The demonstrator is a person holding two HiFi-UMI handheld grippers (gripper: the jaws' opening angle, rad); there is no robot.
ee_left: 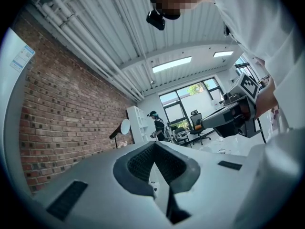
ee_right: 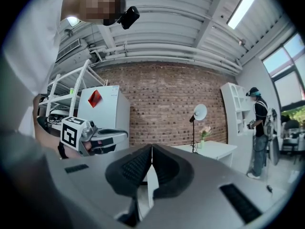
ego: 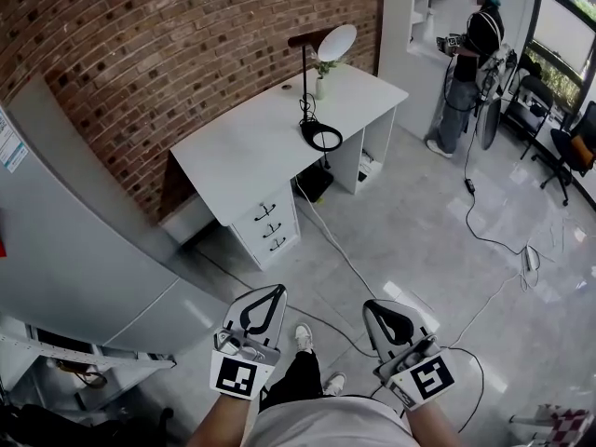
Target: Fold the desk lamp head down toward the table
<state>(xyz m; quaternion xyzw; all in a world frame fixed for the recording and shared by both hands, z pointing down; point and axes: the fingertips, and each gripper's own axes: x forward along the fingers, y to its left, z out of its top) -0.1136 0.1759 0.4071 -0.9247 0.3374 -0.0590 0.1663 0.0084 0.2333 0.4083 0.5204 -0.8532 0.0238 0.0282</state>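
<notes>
The desk lamp stands upright on the white desk [ego: 242, 152] against the brick wall, far ahead of me. It has a round white head [ego: 337, 42], a thin black stem [ego: 304, 82] and a black ring base [ego: 321, 136]. My left gripper [ego: 277, 290] and right gripper [ego: 370, 305] are low in the head view, over the floor and well short of the desk. Both are shut with nothing between the jaws. The lamp head [ee_left: 124, 126] shows small beyond the left gripper [ee_left: 155, 144]. It also shows as the lamp head [ee_right: 200, 111] beyond the right gripper [ee_right: 151, 148].
A small vase of flowers [ego: 320, 84] stands beside the lamp. A drawer unit [ego: 270, 226] sits under the desk. A grey cabinet [ego: 65, 250] stands at left. Cables [ego: 335, 250] run over the floor. A person [ego: 470, 54] stands by white shelves; office chairs [ego: 568, 147] are at far right.
</notes>
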